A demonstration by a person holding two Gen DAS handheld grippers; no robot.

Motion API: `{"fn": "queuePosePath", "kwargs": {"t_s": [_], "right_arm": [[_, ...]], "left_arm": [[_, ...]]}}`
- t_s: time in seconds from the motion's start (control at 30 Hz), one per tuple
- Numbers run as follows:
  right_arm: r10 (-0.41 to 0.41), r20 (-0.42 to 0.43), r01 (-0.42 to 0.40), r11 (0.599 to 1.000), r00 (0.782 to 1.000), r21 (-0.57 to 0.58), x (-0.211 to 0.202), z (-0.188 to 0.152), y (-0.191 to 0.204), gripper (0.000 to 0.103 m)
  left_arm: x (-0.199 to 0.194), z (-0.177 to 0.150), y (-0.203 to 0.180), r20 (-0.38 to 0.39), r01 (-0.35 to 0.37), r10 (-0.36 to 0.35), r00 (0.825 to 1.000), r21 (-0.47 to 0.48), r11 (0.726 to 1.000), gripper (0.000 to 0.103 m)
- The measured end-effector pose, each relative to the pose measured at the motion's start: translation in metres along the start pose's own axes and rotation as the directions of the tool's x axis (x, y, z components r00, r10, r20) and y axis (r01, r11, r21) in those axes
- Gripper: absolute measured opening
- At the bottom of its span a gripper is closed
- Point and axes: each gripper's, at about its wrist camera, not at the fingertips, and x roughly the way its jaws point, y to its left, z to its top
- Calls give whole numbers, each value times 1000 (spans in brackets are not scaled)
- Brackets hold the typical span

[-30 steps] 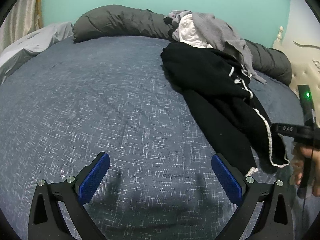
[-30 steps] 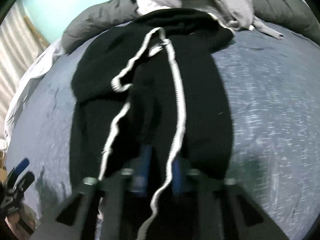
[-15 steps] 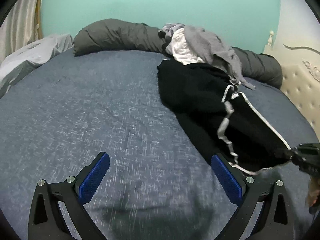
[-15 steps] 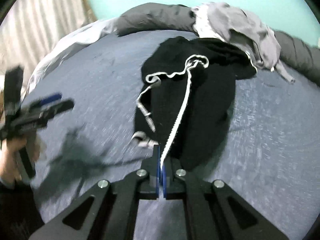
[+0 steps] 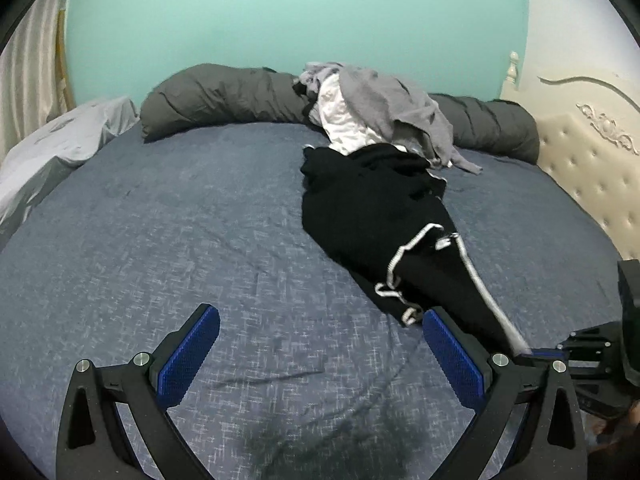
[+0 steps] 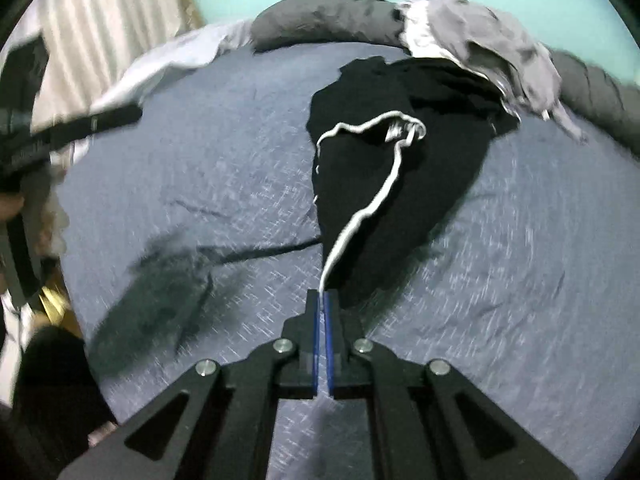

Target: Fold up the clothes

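Fabric stretches further than half a second ago: the black garment with white trim point(image 5: 372, 216) is now drawn into a long taper across the blue-grey bedspread point(image 5: 180, 240), its narrow end pulled toward 5 o'clock in the left wrist view, where before it lay bunched nearer the pile. The right gripper point(image 6: 323, 300) keeps its blue pads pressed together on the garment's white-edged hem, the cloth rising from the jaws toward 12 o'clock. The left gripper point(image 5: 320, 356) stays spread wide with nothing between its fingers, hovering over bare bedspread; the garment's trimmed edge lies just beside its right finger point(image 5: 452, 360).

At the garment's far end, toward 1 o'clock, it runs under a heap of grey and white clothes point(image 5: 380, 112) resting against a long dark grey bolster point(image 5: 224, 96). A pale sheet point(image 5: 60, 140) is bunched at 9 o'clock, a cream tufted headboard point(image 5: 588, 168) stands at 3 o'clock, and a mint-green wall point(image 5: 300, 12) rises behind. Curtains point(image 6: 108, 28) hang at 10 o'clock in the right wrist view.
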Motion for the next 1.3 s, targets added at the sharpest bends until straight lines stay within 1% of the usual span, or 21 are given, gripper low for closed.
{"fn": "queuePosePath", "kwargs": {"t_s": [0.1, 0.13, 0.23, 0.3, 0.37, 0.43, 0.53, 0.6, 0.7, 0.83, 0.93, 1.07, 1.2, 1.3], "right_arm": [[-19, 54, 13, 995, 998, 95, -7, -5, -16, 5], [-29, 75, 18, 990, 997, 138, -9, -7, -25, 9], [-63, 111, 34, 969, 992, 244, -10, -13, -47, 17], [-78, 131, 34, 951, 988, 307, -8, -16, -62, 18], [-87, 160, 26, 936, 983, 350, -8, -19, -73, 21], [-83, 187, 6, 924, 979, 381, -5, -22, -81, 26], [-79, 227, -24, 907, 971, 421, 0, -27, -90, 27], [-78, 250, -43, 895, 965, 444, 5, -31, -95, 28], [-81, 274, -59, 882, 958, 467, 12, -38, -101, 28], [-59, 281, -91, 867, 958, 490, 21, -43, -107, 28], [-47, 275, -98, 866, 960, 490, 27, -46, -110, 28], [-38, 282, -106, 871, 959, 479, 27, -46, -114, 28], [-38, 303, -121, 864, 952, 488, 25, -45, -121, 28], [-38, 311, -130, 857, 950, 500, 25, -44, -127, 28]], "left_arm": [[12, 0, -5, -20, 20, -20, 1000, -4, 1000, 103], [18, 0, -8, -31, 27, -27, 999, -4, 1000, 103], [34, 2, -15, -62, 44, -45, 997, -3, 999, 103], [46, 5, -21, -71, 35, -34, 997, 14, 999, 103], [59, 10, -26, -83, 30, -28, 996, 31, 999, 103], [72, 16, -31, -91, 28, -24, 996, 45, 999, 103], [95, 26, -38, -113, 24, -16, 993, 67, 997, 103], [111, 33, -42, -131, 33, -24, 991, 63, 997, 103], [131, 41, -53, -141, 34, -21, 990, 90, 995, 103], [152, 48, -71, -143, 20, 0, 990, 138, 990, 103], [170, 52, -81, -162, 12, 12, 987, 147, 989, 103], [189, 54, -93, -183, 38, -11, 983, 147, 988, 103], [203, 54, -110, -184, 26, 11, 983, 201, 979, 103], [214, 56, -121, -194, 30, 13, 981, 220, 975, 103]]}}
